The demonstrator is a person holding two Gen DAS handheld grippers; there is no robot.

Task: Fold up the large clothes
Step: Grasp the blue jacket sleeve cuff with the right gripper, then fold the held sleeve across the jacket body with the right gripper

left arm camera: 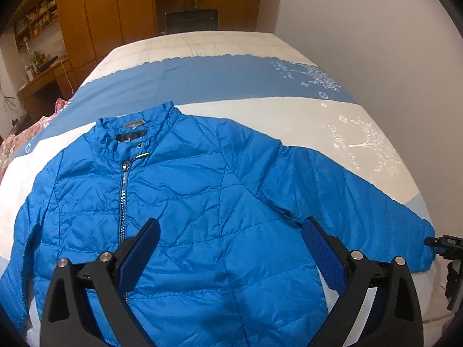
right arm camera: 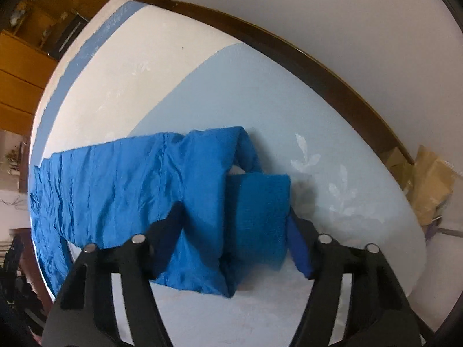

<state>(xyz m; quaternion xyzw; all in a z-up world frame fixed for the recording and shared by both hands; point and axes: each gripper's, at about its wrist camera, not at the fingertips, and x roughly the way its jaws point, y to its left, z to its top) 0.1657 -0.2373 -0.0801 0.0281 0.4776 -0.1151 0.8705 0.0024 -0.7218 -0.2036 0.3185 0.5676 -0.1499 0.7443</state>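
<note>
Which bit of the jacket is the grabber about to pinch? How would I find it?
Find the bed with its pale blue and white cover. The bright blue jacket lies spread on it, one sleeve reaching towards the bed's edge. At its tip sits the cuff, a darker, fuzzier knitted band, unlike the shiny quilted fabric beside it.

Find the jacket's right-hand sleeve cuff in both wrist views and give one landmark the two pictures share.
Left wrist view: the sleeve cuff lies at the far right edge, flat on the bedspread, beside the right gripper poking into frame.
Right wrist view: the cuff sits low and central, between the right gripper's fingers.
Shared landmark: the pale blue patch of bedspread under the sleeve.
</note>
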